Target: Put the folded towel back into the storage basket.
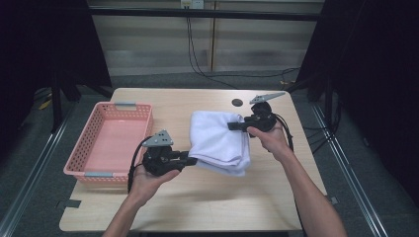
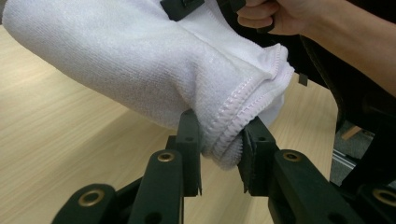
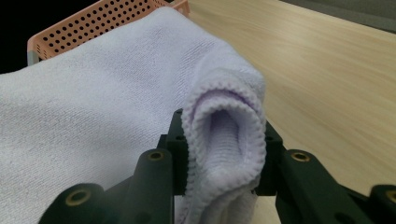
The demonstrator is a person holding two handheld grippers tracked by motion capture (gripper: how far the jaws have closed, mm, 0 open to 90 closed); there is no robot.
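A folded white towel [image 1: 217,140] hangs lifted off the wooden table [image 1: 197,197], held at two ends. My left gripper [image 1: 191,161] is shut on its near left corner; in the left gripper view the stitched hem of the towel [image 2: 140,60] is pinched between the two black pads [image 2: 189,135]. My right gripper [image 1: 232,126] is shut on the far right corner. The right gripper view has a thick fold of the towel [image 3: 93,116] bulging up between the jaws of the right gripper [image 3: 224,172]. The towel sags between the two grips.
A pink perforated basket [image 1: 91,148] stands with nothing in it at the table's left side, and its rim [image 3: 93,18] peeks over the towel in the right gripper view. A dark round hole [image 1: 237,102] marks the table's far edge. Black curtains flank both sides.
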